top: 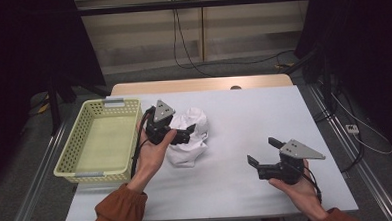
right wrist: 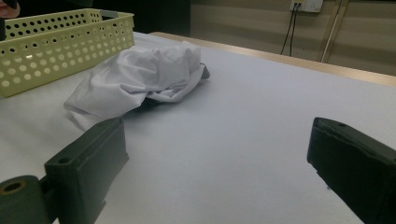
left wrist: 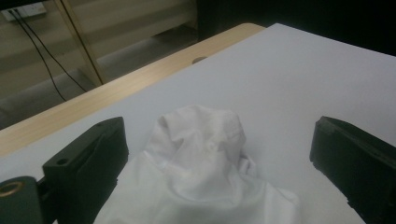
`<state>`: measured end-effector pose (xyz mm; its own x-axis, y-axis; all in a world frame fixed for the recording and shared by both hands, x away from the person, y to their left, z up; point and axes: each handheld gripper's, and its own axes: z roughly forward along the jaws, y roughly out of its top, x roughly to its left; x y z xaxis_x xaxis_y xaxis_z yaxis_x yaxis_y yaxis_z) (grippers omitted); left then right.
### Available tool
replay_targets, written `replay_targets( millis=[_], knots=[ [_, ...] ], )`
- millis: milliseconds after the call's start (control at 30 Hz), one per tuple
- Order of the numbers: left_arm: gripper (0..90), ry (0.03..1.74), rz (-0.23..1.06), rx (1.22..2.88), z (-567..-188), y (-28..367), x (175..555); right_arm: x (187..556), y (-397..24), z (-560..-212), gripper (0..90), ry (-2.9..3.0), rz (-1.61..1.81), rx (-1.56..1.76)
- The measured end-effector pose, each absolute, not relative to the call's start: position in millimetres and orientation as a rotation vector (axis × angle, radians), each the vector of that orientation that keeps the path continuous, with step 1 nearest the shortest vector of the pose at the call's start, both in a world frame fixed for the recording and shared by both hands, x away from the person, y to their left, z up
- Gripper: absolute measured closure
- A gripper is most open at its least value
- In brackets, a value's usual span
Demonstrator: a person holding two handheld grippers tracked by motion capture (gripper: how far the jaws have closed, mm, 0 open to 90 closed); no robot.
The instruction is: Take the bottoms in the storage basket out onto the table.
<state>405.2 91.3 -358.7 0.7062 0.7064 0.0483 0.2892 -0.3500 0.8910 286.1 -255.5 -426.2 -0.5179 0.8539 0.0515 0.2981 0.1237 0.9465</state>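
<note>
At the desk [top: 244, 118], my left claw [top: 185, 133] sits at the crumpled white cloth [top: 190, 136], which lies left of the desk's middle, just beside the yellow basket [top: 78, 145] standing along the left edge. From above, my left hand [top: 153, 152] and the claw's body cover the cloth's near-left side, so I cannot tell there whether the jaws touch the fabric. In the left gripper view the jaws stand spread wide, the cloth [left wrist: 196, 172] bunched between them and rising in a rounded hump; its lower part is cut off by the bottom edge.

My right claw [top: 263, 152] is held in my right hand [top: 300, 188] near the desk's front right corner, well apart from the cloth, its jaws also spread with only bare desk between them. In the right gripper view the cloth [right wrist: 135, 77] lies ahead with a dark shape tucked under its right fold, too hidden to make out. The basket [right wrist: 56, 51] stands behind it, its inside out of sight and its left end cut off.
</note>
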Motion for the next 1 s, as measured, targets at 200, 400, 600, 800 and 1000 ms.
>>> replay_targets(
  millis=[200,400,600,800,1000],
  knots=[
    [4.3,0.759,0.546,1.941,-354,98,402,286,-256,-426,4.9,1.889,1.397,1.111],
    [4.5,0.738,0.547,1.936,-348,103,397,287,-255,-427,4.9,1.892,1.395,1.108],
    [4.4,0.717,0.575,1.934,-343,109,389,286,-255,-426,4.9,1.889,1.396,1.113],
    [3.7,0.719,0.596,1.928,-340,118,379,286,-255,-426,4.9,1.888,1.396,1.113],
    [3.7,0.726,0.594,1.902,-338,132,370,286,-255,-426,4.9,1.888,1.395,1.114]
  ],
)
